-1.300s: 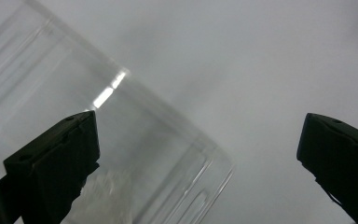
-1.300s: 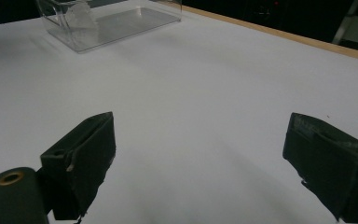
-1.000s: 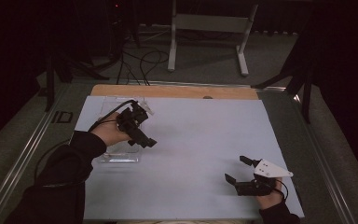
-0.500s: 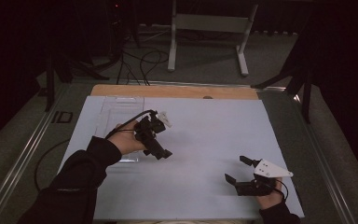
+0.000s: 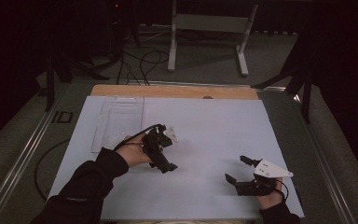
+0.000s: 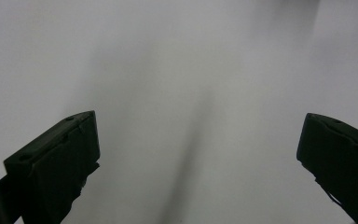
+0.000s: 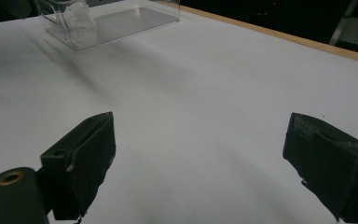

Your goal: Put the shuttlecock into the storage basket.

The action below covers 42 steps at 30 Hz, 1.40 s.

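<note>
From the high view I see my left gripper [image 5: 164, 164] held over the middle of the white mat [image 5: 205, 126], a little left of centre, with the left hand [image 5: 133, 153] wrapped around its body and the dark-sleeved forearm [image 5: 91, 175] reaching in diagonally from the lower left corner. The gripper is tipped so its black front end points down and toward me, and its cable [image 5: 135, 137] loops up over the back of the hand. In the left gripper view its jaws stand wide apart with nothing between them, looking at bare white mat. My right gripper [image 5: 237, 173] sits low near the front right corner of the mat, its grey three-cornered plate [image 5: 270, 169] on top and the right hand [image 5: 270, 198] just behind it at the table's near edge. Its jaws are also spread wide and hold nothing, as the right gripper view shows. A clear plastic tray [image 5: 119, 121] lies flat on the far left part of the mat, just beyond the left gripper; in the right gripper view the tray [image 7: 112, 21] sits at the far end near the wooden edge [image 7: 279, 35], well apart from the right gripper.
</note>
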Available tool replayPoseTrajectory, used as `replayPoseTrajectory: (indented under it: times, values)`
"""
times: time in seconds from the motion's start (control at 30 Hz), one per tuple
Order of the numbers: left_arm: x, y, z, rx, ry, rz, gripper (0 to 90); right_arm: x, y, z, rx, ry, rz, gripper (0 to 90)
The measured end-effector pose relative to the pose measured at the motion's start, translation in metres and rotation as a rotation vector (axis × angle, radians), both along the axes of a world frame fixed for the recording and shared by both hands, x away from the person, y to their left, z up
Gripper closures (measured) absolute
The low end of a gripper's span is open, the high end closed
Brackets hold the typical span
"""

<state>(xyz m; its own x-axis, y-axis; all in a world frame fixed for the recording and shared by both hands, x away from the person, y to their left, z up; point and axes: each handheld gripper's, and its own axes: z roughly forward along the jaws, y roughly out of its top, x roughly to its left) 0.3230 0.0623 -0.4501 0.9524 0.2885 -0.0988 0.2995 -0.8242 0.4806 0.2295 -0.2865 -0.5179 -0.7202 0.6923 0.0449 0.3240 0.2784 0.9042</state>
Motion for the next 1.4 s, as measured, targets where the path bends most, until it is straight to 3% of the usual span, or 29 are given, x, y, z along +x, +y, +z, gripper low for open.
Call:
replayPoseTrajectory:
  times: [0.2,0.57,0.93,1.4]
  values:
    - [-0.010,0.005,-0.010,-0.031,0.014,-0.008,0.0,0.000,0.001,-0.001,-0.004,0.005,0.003,9.6]
    - [-0.026,0.014,-0.026,-0.029,0.011,-0.004,0.0,0.000,0.001,-0.001,-0.006,0.005,0.006,9.6]
    - [-0.048,0.034,-0.043,-0.044,0.001,0.015,0.0,0.001,0.001,-0.002,-0.007,0.012,0.014,9.6]
    - [-0.061,0.065,-0.054,-0.087,0.009,0.042,0.0,0.001,0.002,-0.002,-0.008,0.014,0.014,9.6]
